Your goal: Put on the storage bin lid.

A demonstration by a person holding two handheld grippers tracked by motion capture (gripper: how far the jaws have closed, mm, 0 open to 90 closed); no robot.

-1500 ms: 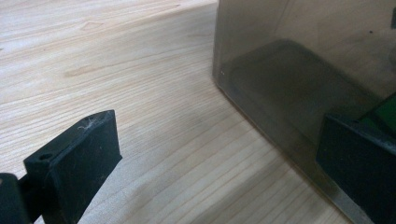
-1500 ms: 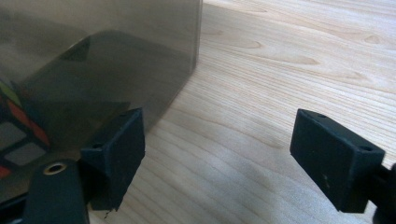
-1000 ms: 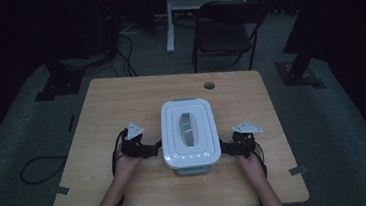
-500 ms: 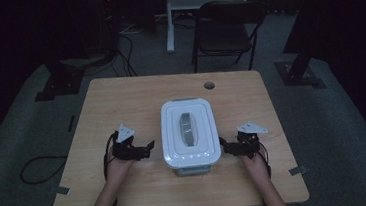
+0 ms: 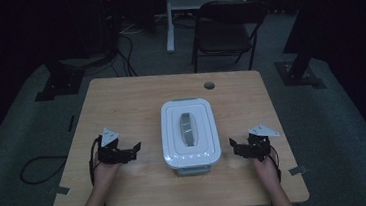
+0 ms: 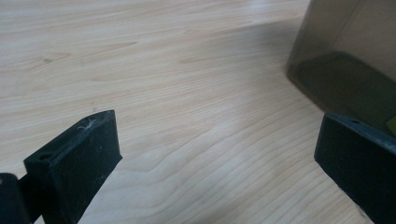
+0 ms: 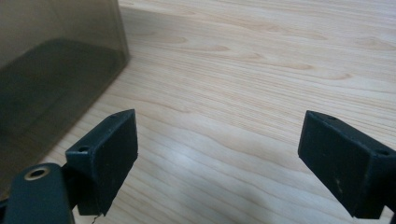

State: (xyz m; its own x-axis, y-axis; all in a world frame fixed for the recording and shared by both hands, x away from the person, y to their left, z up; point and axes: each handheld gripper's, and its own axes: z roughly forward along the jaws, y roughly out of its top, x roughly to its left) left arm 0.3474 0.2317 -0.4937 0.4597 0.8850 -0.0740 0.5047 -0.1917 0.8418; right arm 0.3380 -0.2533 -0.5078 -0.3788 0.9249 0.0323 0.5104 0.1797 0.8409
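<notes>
While my left gripper sits at nine o'clock of the lidded container, its jaws gape wide. My right gripper, at three o'clock, gapes too; both grip nothing above the table.

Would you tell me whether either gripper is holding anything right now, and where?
Nothing is held: the left gripper and right gripper are open, apart from the box.

The wooden table has a small round hole near its far edge. Behind it stands a dark folding chair on the grey floor — and black cables lie there too.
</notes>
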